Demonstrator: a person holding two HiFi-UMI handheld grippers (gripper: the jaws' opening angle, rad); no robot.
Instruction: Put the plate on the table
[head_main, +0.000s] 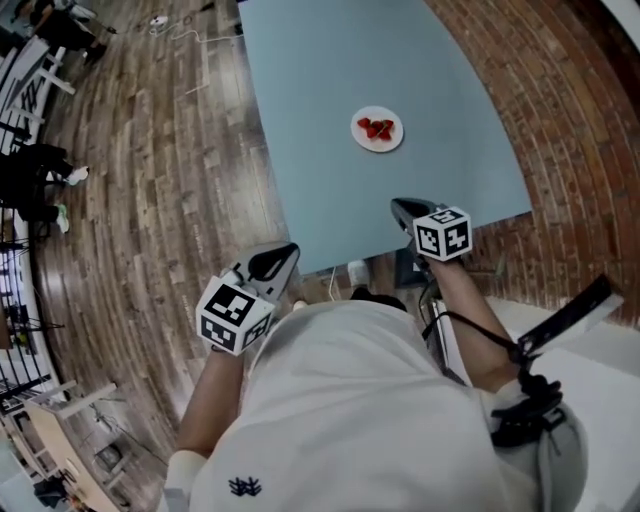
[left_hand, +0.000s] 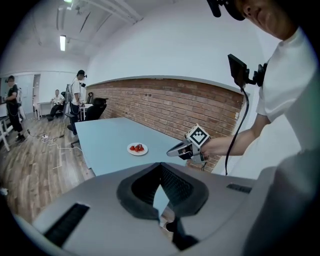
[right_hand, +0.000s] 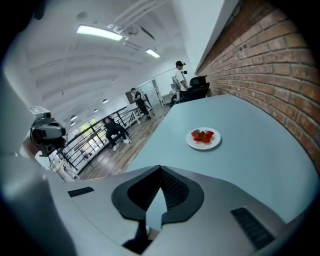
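A white plate (head_main: 377, 129) sits flat on the pale blue desk (head_main: 330, 70), well away from the near edge and roughly midway across the desk's width. A small heap of red strawberries (head_main: 377, 127) lies on it. Neither pair of tongs touches the plate, and both are held back at the near end of the desk. The left tongs (head_main: 291, 250) hang off the desk's near left corner, above the wooden floor (head_main: 150, 190). Their jaws are clenched tip to tip with nothing between them, which the left gripper view confirms. The right tongs (head_main: 396, 205) hover just over the desk's near edge and point toward the plate. Their jaws are likewise pressed together and empty, and only bare desk shows through the slim gap behind the tips in the right gripper view. Each pair carries its marker cube (head_main: 443, 233) close to the person's hand. From the left gripper view the right tongs appear beside the desk's corner, with the plate beyond them on the surface. A brick wall (head_main: 570, 110) runs along the desk's right side. Several people (left_hand: 77, 92) stand or sit far off across the room, near a black railing (right_hand: 82, 140).
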